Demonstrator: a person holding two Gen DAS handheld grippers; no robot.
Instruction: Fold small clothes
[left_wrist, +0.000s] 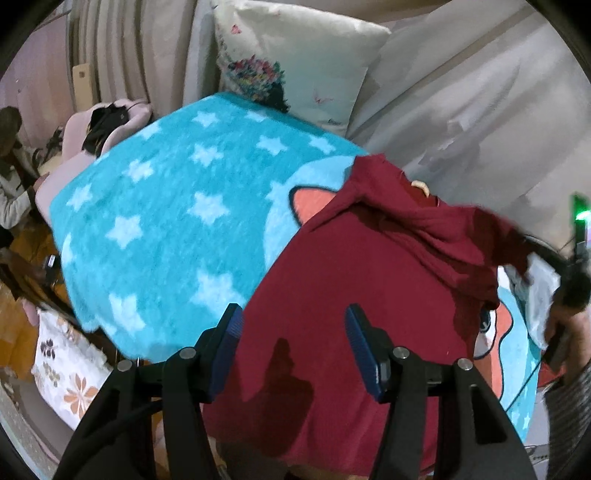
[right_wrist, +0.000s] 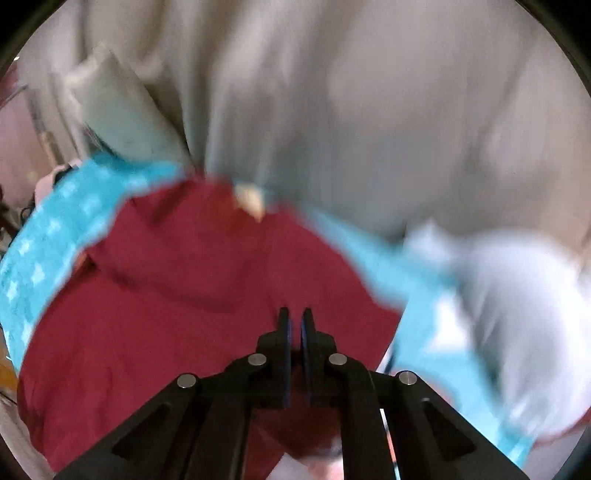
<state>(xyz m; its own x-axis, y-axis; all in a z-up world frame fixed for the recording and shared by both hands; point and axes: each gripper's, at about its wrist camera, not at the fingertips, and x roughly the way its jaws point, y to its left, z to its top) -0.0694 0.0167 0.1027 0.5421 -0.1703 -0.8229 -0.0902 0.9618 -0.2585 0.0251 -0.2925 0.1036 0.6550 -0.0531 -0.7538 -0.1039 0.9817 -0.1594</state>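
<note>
Your dark red garment (left_wrist: 354, 295) lies spread over the lower right of the left wrist view, on a turquoise blanket (left_wrist: 166, 221) with pale stars. One sleeve is folded across its upper part, running from the collar area toward the right edge of the frame, and a small cream tag (left_wrist: 421, 186) shows at the neck. In the right wrist view the same garment (right_wrist: 184, 295) fills the lower left and centre, though that picture is badly blurred. Your left gripper (left_wrist: 295, 350) hangs over the lower part of the garment with its blue-padded fingers (left_wrist: 229, 332) standing apart and nothing between them but the cloth beneath. Your right gripper (right_wrist: 295, 332) sits low in the centre of its own view, its fingers drawn almost together with only a thin slit left; no cloth shows pinched between them. The blanket reaches to the upper left of the left wrist view, where a white cushion (left_wrist: 291, 62) with a colourful print leans against a pale grey sofa back (left_wrist: 480, 92). At the lower left edge there is a floral cloth (left_wrist: 66, 373).
</note>
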